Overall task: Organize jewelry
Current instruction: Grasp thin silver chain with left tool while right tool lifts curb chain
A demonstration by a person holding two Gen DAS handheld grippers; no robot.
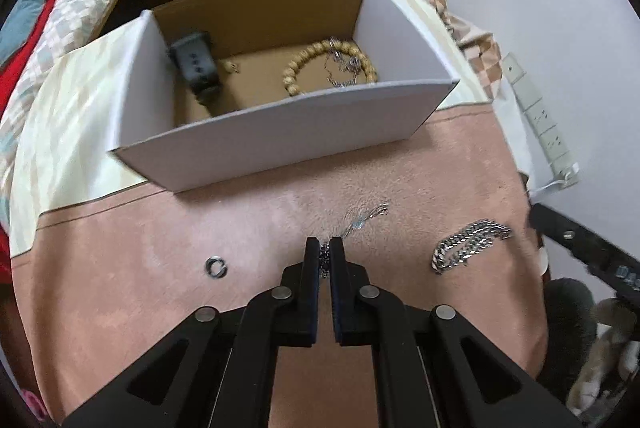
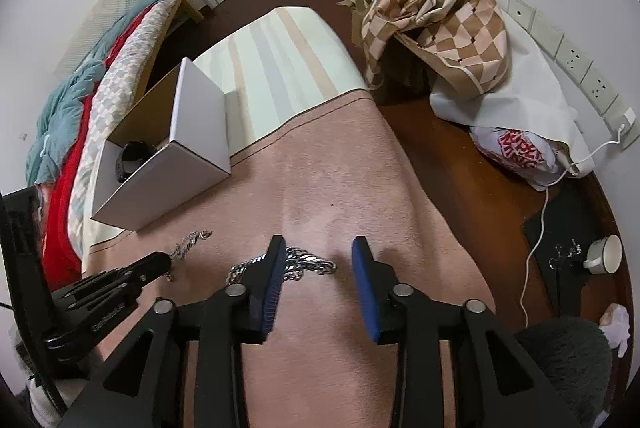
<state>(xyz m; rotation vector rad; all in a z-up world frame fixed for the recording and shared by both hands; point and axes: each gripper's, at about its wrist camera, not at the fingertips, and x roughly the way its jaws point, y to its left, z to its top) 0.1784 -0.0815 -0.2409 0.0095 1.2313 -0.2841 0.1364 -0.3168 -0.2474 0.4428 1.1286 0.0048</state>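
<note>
My left gripper (image 1: 325,245) is shut on one end of a thin silver chain (image 1: 366,214), which trails off to the upper right across the pink cloth (image 1: 160,308). To its right lies a chunky silver chain (image 1: 470,246); a small silver ring (image 1: 216,266) lies to its left. In the right wrist view my right gripper (image 2: 319,243) stands open low over that chunky chain (image 2: 308,263), which lies between the blue pads (image 2: 362,268) and partly under the left one. The white box (image 1: 280,132) behind holds a wooden bead bracelet (image 1: 296,68), a dark watch (image 1: 196,68) and another silver chain.
A bed with red and teal bedding (image 2: 68,132) runs along the left. On the floor to the right are a checkered cloth (image 2: 444,28), a plastic bag (image 2: 520,152), a white cable (image 2: 536,228) and a cup (image 2: 606,254). Wall sockets (image 2: 576,56) line the right wall.
</note>
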